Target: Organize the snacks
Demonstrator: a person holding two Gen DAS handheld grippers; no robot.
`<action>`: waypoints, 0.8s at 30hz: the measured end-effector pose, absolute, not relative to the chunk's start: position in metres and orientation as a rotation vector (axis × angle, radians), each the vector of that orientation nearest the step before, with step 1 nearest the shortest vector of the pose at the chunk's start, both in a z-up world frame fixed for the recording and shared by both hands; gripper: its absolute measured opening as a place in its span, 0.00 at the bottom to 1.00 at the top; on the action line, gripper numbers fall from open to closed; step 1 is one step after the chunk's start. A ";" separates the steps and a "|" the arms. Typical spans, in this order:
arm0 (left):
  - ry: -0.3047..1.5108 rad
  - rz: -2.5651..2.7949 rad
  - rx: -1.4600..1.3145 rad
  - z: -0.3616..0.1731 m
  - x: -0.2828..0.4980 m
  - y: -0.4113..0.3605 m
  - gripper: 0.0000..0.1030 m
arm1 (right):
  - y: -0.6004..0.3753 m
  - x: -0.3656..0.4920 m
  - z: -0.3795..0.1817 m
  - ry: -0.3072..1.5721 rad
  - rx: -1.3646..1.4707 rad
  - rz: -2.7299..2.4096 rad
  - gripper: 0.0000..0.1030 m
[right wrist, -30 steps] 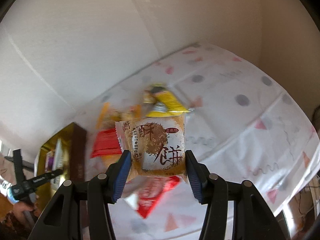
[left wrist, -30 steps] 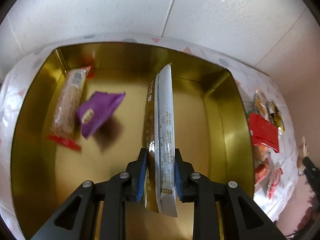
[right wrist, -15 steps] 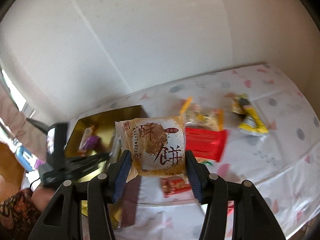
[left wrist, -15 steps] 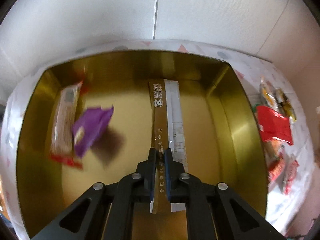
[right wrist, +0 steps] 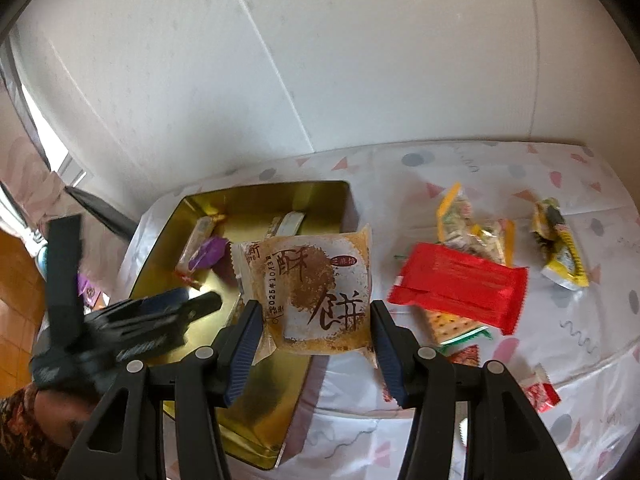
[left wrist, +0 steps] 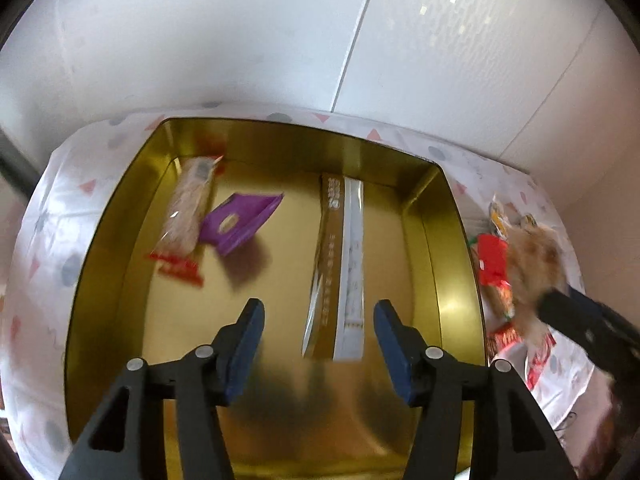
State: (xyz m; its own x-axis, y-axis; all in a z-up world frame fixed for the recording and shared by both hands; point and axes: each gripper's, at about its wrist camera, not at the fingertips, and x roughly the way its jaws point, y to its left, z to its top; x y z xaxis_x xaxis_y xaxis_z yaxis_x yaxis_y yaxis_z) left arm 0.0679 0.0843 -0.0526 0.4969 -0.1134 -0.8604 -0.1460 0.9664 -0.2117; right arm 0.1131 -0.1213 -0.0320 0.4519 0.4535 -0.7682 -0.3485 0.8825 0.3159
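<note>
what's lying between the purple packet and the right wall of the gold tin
In the left wrist view, a long gold-and-white stick pack lies flat on the tin floor between the purple packet and that wall.

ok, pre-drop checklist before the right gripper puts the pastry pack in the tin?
1. Right gripper shut on the pastry pack: ok.
2. Left gripper jaws, just opened, released the long sachets, which lie in the gold tin: ok.
3. Left gripper out of the drop path: not ok, it hangs over the tin.
4. Bare tin floor for the pack: ok.
5. Pack fully above the tin: cannot tell.
</note>
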 end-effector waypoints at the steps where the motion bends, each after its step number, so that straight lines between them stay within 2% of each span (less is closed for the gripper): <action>1: 1.060 0.027 -0.269 -0.052 0.064 0.085 0.56 | -0.117 0.115 -0.033 0.989 0.110 0.505 0.53; 5: 1.055 0.055 -0.275 -0.049 0.053 0.092 0.57 | -0.094 0.122 -0.035 1.000 0.044 0.544 0.53; 10: 1.054 0.086 -0.314 -0.046 0.041 0.104 0.62 | -0.065 0.134 -0.039 1.017 -0.104 0.566 0.53; 24: 1.039 0.141 -0.347 -0.040 0.019 0.121 0.64 | -0.025 0.172 -0.065 1.026 -0.395 0.492 0.56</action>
